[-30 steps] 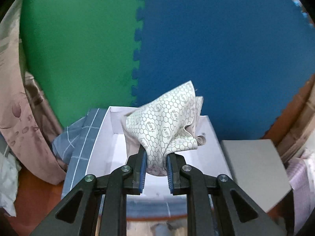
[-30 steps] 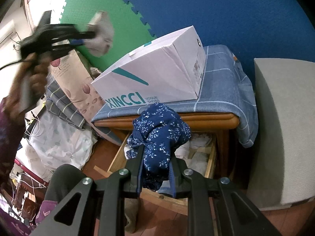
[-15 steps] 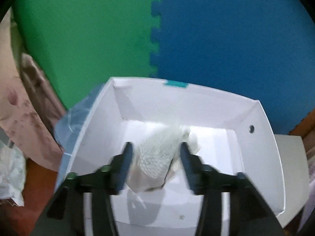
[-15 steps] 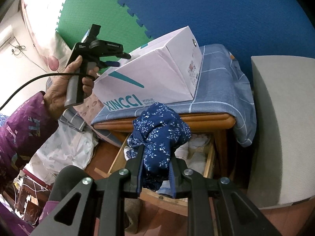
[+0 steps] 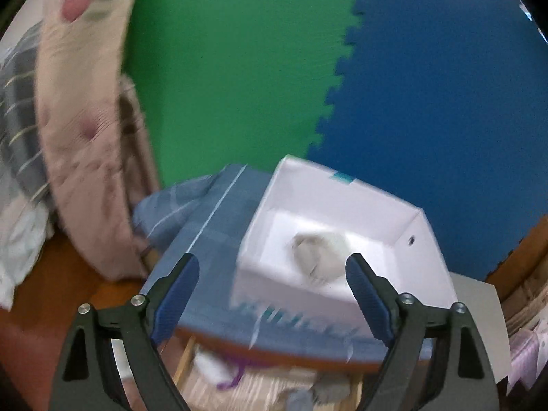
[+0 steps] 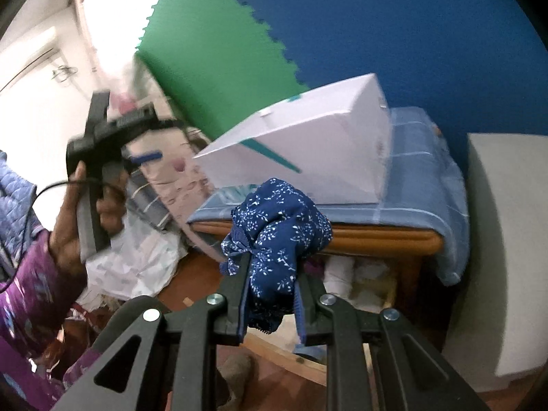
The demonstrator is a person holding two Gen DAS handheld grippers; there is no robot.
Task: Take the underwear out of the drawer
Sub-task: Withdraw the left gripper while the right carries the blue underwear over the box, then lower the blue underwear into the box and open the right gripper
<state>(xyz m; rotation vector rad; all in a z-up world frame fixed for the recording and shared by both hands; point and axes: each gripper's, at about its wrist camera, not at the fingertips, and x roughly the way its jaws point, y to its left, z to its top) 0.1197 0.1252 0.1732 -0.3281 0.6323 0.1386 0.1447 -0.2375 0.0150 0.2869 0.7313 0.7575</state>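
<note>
Left tongs (image 5: 270, 291): we see them spread wide and released, nothing between the blue pads (image 5: 176, 296). Frame blurred by motion. Ahead of them and a little to the right sits the white box (image 5: 308, 202), open at the top. A pale crumpled garment (image 5: 320, 253) lies on the box floor, apart from the tongs; pattern unreadable in the blur.

The box rests on a blue checked cloth (image 5: 212, 219) covering a wooden desk (image 6: 383, 236). Below the left tongs, under the desk edge, the open drawer (image 5: 260, 385) shows a jumble of light fabrics; we cannot sort them.

Right tongs (image 6: 270, 294): clenched on a navy floral underwear piece (image 6: 277, 226), which bunches up above the fingertips and hangs a little below them. It is clear of the drawer, held in front of the desk edge, with the box beyond and above it.

To the left of the right tongs, we see the person's hand (image 6: 85, 212) gripping the other tool, purple sleeve (image 6: 30, 281) below. Right of the desk stands a grey block (image 6: 507, 239). Behind everything, green and blue foam mats (image 6: 376, 27) on the wall.
</note>
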